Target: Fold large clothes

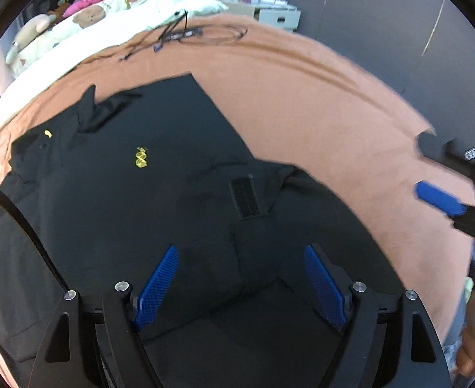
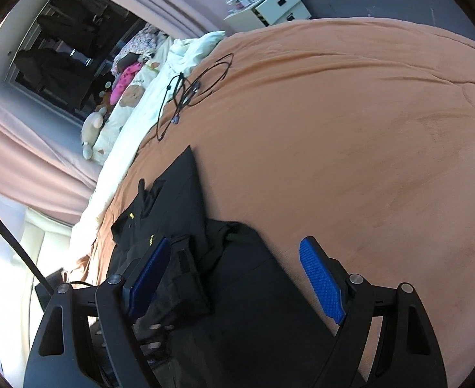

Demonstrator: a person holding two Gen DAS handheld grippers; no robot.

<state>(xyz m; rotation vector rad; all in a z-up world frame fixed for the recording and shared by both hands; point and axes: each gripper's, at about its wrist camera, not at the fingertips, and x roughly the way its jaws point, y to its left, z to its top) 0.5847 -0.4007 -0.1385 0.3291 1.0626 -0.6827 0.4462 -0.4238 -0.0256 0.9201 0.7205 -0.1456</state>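
Jaws of both grippers stand spread and hold nothing. The left gripper (image 1: pixel 240 286) hovers over the near part of the large black fabric garment with small yellow embroidery (image 1: pixel 114 194), which lies partly folded on the bed's salmon-pink blanket (image 1: pixel 302 103). The right gripper (image 2: pixel 237 286) hangs over the garment's right edge. The cloth appears soft, limp and light, likely to sag and drape when lifted; a pinch at a hem corner or edge, not mid-panel, seems advisable.

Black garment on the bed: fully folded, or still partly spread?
Partly folded. The black garment has a sleeve laid over its body, but its hem still spreads onto the orange blanket.
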